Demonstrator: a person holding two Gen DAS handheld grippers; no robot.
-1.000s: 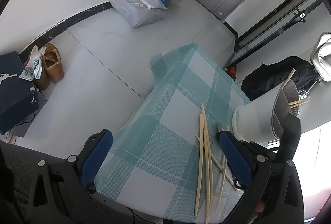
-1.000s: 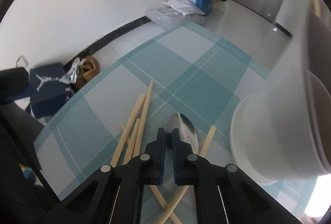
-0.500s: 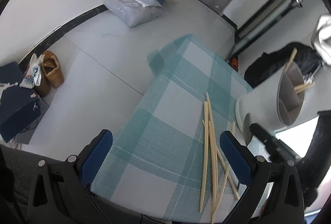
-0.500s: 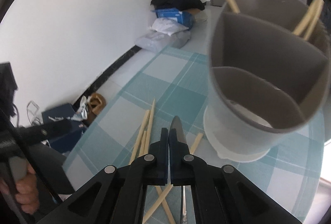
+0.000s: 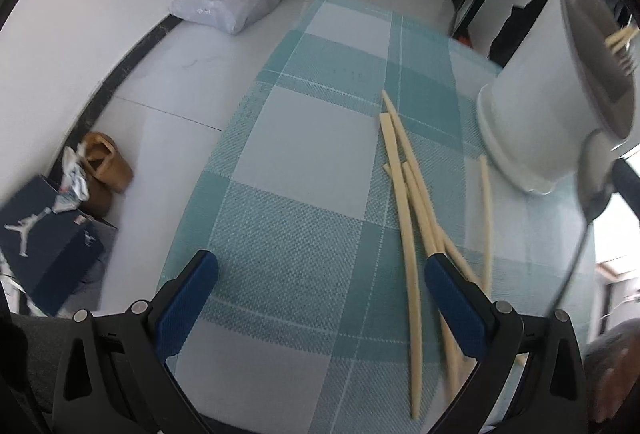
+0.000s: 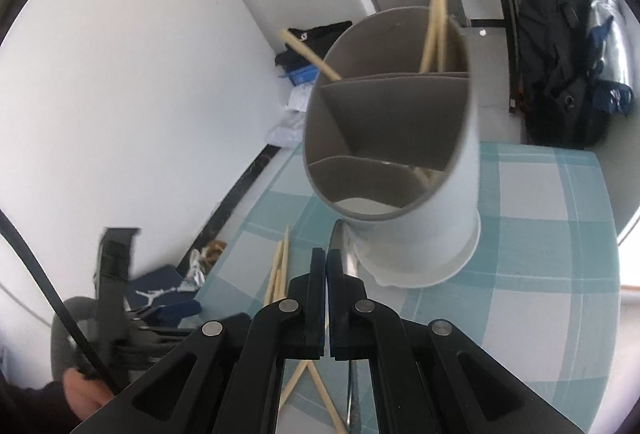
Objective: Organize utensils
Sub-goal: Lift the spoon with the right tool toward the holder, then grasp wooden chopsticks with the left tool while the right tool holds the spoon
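A white utensil holder (image 6: 400,169) with grey dividers stands on the teal checked tablecloth (image 5: 304,201); a few chopsticks stand in its far compartment. My right gripper (image 6: 326,254) is shut on a metal spoon (image 6: 340,242), held edge-on in the air just before the holder's near rim. The spoon (image 5: 596,177) also shows at the right of the left wrist view, beside the holder (image 5: 536,113). Several loose chopsticks (image 5: 412,201) lie on the cloth. My left gripper (image 5: 320,286) is open and empty above the cloth, its right finger over the chopsticks.
On the floor to the left are a dark shoe box (image 5: 44,238), brown shoes (image 5: 106,169) and grey bags (image 5: 228,5). A black backpack (image 6: 560,33) sits beyond the table. The table's left edge drops to the floor.
My right gripper lifted the spoon off the cloth and carried it up toward the holder's opening. My left gripper moved forward over the table toward the chopsticks.
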